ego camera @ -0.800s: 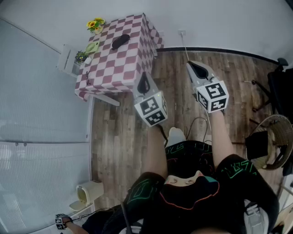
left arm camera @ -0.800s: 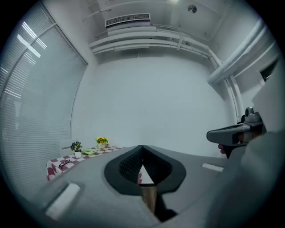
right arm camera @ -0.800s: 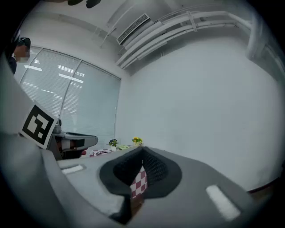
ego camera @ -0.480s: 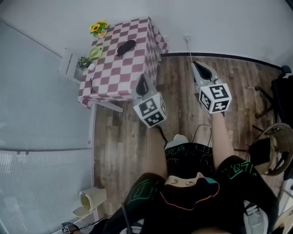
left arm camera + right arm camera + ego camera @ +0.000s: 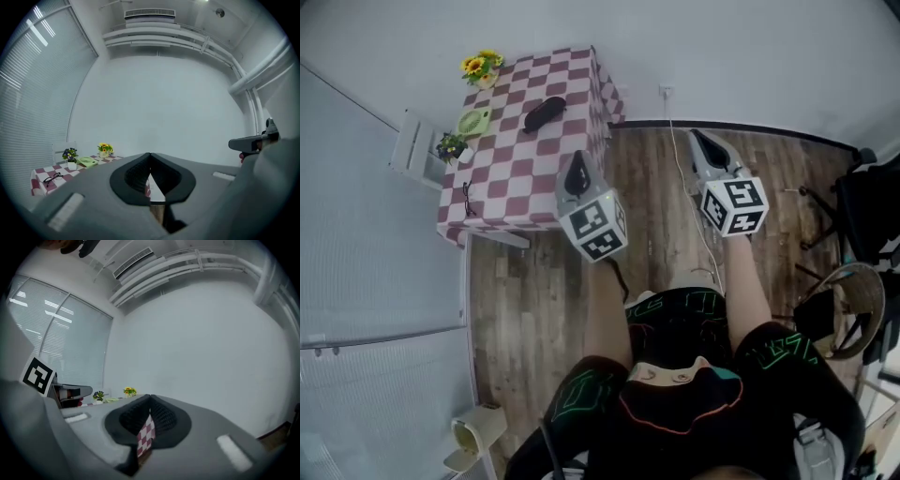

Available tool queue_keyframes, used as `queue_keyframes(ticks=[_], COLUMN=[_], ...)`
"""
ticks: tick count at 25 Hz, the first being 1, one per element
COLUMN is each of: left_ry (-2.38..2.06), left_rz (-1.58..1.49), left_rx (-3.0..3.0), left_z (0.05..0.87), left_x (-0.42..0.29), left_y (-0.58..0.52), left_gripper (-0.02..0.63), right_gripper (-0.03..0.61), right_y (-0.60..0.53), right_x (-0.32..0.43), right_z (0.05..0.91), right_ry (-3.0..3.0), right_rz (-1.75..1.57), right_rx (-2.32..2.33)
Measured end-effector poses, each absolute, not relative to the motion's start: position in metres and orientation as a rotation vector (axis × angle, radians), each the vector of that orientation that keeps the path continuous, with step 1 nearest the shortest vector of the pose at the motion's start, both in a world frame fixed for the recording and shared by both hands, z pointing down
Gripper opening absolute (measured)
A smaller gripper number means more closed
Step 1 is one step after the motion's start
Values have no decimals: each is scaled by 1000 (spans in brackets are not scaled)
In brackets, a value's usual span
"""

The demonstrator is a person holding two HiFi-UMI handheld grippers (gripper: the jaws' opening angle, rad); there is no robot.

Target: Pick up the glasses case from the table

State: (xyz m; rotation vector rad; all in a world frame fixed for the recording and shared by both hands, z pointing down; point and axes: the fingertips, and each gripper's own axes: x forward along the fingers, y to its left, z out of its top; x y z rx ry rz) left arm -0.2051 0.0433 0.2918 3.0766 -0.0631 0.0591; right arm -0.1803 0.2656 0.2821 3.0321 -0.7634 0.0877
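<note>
On the far half of the checkered tabletop (image 5: 516,169), close to its right edge, the dark glasses case (image 5: 545,113) lies flat and slanted, with nothing touching it. The other things all sit toward the tabletop's left side: a small pot of sunflowers (image 5: 480,66) at the far left corner, a flat green object (image 5: 472,121) nearer along that edge, a little potted plant (image 5: 450,145) with purple blooms next, and a pair of black spectacles (image 5: 468,199) toward the near left corner.

The left claw (image 5: 577,173) is held level at the tabletop's near right corner, well short of the case. In its own view its jaws are pressed together at the tips with nothing between them.

The right claw (image 5: 705,148) is off the tabletop's right side, over the wooden floor (image 5: 534,281) and well apart from the cloth. It is also level, its jaws are fully closed and it carries nothing. Through the slit under its tips only a strip of the checkered cloth shows.
</note>
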Motion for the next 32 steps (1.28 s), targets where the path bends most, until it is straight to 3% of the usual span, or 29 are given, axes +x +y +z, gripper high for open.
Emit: queue_keyframes(ticks=[10, 32], left_ry=[-35, -131], left_rz=[104, 492], left_rx=[3045, 3018], left_z=[311, 405], left_x=[-138, 91], left_y=[40, 72], left_gripper=[8, 8], right_gripper=[3, 3], right_y=[264, 315], right_x=[-118, 151], right_z=[294, 373], right_ry=[-728, -751], right_rz=[130, 397], right_rx=[3002, 3091])
